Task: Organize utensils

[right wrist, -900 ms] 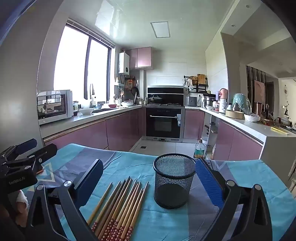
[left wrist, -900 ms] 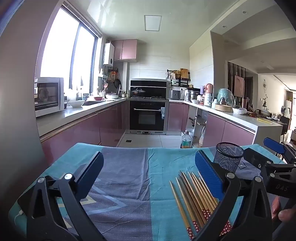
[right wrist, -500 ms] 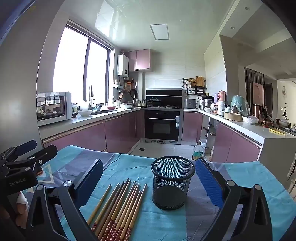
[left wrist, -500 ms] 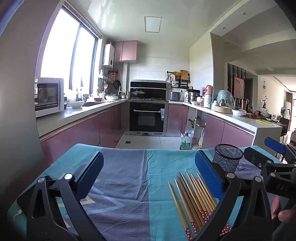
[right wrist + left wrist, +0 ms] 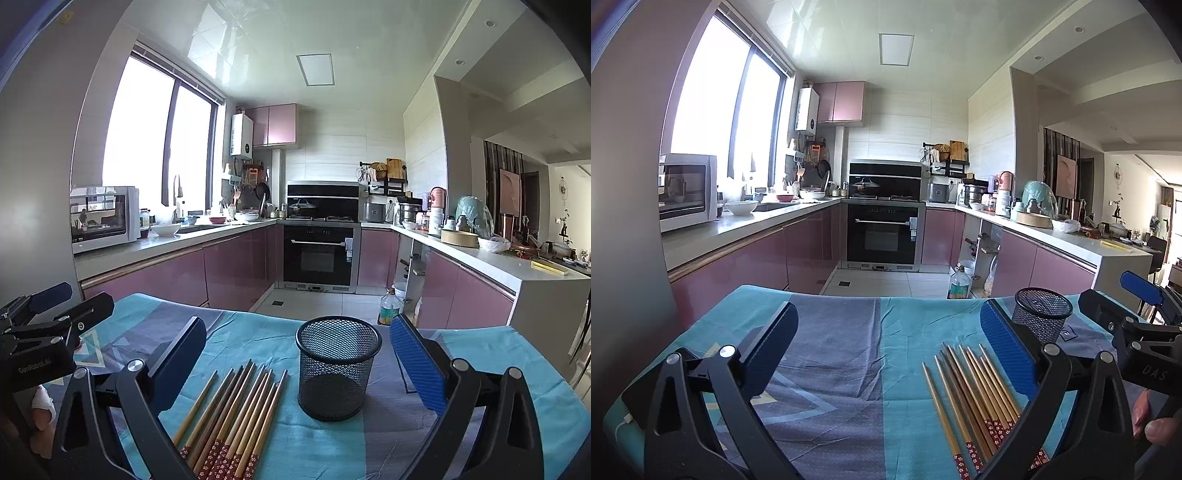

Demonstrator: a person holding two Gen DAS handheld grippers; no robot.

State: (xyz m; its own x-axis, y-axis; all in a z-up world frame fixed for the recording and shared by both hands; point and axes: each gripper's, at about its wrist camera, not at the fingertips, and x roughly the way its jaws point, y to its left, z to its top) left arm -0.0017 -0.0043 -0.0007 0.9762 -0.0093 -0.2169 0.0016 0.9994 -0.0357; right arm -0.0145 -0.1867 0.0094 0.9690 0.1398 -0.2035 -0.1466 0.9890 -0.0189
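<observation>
Both tongs, left and right, drifted slightly back, wide open, empty; brown wooden chopsticks lie untouched beside black mesh cup, so I've sorted nothing.

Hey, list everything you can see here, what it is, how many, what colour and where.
chopsticks: about nine, wooden with red patterned ends, lying side by side on the cloth left of the holder
mesh holder: one, black, upright on the cloth, nothing visible inside
tablecloth: one, teal and grey-blue, covering the table
microwave: one, white, left counter
oven: one, black, far wall
bottle: one, clear, on the floor
left tongs: blue pads, open, above the cloth
right tongs: blue pads, open, near the holder
</observation>
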